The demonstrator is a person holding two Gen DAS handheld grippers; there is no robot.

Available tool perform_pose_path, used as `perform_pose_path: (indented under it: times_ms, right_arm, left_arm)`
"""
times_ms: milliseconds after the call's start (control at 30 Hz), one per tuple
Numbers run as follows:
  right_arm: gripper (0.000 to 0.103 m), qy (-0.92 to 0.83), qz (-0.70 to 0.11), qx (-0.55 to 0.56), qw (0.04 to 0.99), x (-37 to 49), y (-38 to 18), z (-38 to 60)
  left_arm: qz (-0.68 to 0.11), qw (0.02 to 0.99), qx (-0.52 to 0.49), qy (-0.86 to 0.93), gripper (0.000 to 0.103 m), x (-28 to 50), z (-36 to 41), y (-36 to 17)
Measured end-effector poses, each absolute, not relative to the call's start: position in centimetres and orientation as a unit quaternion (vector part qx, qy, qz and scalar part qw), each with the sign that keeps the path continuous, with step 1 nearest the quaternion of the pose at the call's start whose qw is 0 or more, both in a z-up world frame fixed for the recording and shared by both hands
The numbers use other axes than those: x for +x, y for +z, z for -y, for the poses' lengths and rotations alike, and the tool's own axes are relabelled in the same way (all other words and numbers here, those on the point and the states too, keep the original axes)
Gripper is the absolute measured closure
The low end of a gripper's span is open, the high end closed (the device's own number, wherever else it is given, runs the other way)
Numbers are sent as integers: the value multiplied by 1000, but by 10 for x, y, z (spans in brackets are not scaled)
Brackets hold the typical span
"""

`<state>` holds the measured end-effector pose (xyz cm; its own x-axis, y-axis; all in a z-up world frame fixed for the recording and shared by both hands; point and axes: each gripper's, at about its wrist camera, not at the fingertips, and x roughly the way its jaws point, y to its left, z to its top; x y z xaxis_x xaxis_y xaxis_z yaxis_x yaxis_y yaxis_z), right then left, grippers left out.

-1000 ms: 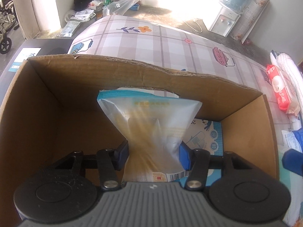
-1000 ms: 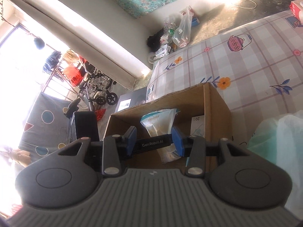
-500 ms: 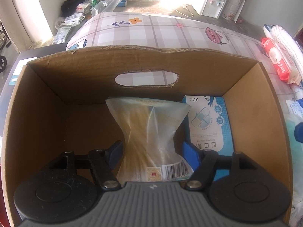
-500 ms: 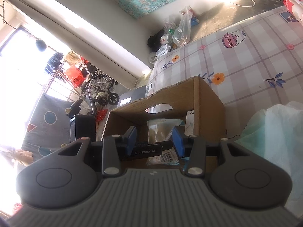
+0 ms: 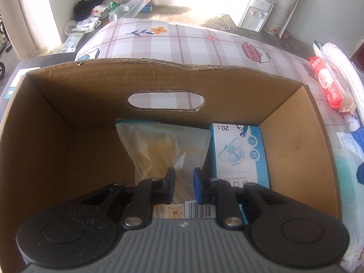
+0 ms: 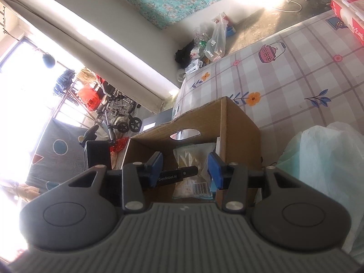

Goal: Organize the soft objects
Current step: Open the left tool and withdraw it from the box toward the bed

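A clear bag of pale yellow contents (image 5: pixel 163 150) lies on the floor of the cardboard box (image 5: pixel 91 95), beside a blue-and-white plaster box (image 5: pixel 238 154). My left gripper (image 5: pixel 184 186) hangs over the bag's near end. Its jaws are closing, with only a narrow gap left. The pads grip nothing, and the bag shows below them. From the right side, my right gripper (image 6: pixel 185 168) looks into the same cardboard box (image 6: pixel 238 132) and stands open and empty. The bag (image 6: pixel 193 159) and the left gripper's black bar (image 6: pixel 175 176) show between its fingers.
The box stands on a checked tablecloth (image 5: pixel 182 43) with flower and teapot prints. A red tissue pack (image 5: pixel 329 84) and white bundles lie at the right edge. A pale green-white plastic bag (image 6: pixel 325 159) sits right of the box. A water dispenser (image 5: pixel 254 16) stands on the floor behind.
My left gripper let go of the bag, which dropped from upright between the pads to the box floor. The jaws then narrowed to a small gap. The right gripper stayed open.
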<state>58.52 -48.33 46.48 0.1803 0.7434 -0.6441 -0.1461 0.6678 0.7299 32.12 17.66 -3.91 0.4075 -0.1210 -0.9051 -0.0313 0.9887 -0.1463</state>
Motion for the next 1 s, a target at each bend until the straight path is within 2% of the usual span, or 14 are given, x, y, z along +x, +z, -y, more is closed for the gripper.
perform_pose_path:
  times_ms: [167,233,300,433,667,833,1000]
  right_arm:
    - [59,302,-560,266,724,584,463,493]
    - [59,299,-559,268,726,583,462,497]
    - [59,297,-555,269,729,583,464,502]
    - [57,300,-543,267,738,579,471,516]
    - [52,295,-502,253,773,565,494,574]
    - [50,250,-464,210,824,556,514,651]
    - [49,187,-450,171,857,555,518,738]
  left_arm:
    - [-542,837,-70,-30,82,320,-177,-38]
    - [-538,839,-77,-25,72,316,-179,-34]
    - [-532,843,-77,-13,54,311,-180,-27]
    - [-504,861,-70,-12,50,296,-174,3]
    - [-439,894,-50,-81,31,261,-117,62]
    - [-426,888,-23,-171,30,246,-38,78]
    - [-440,862,-1,-250,34,238,47,63]
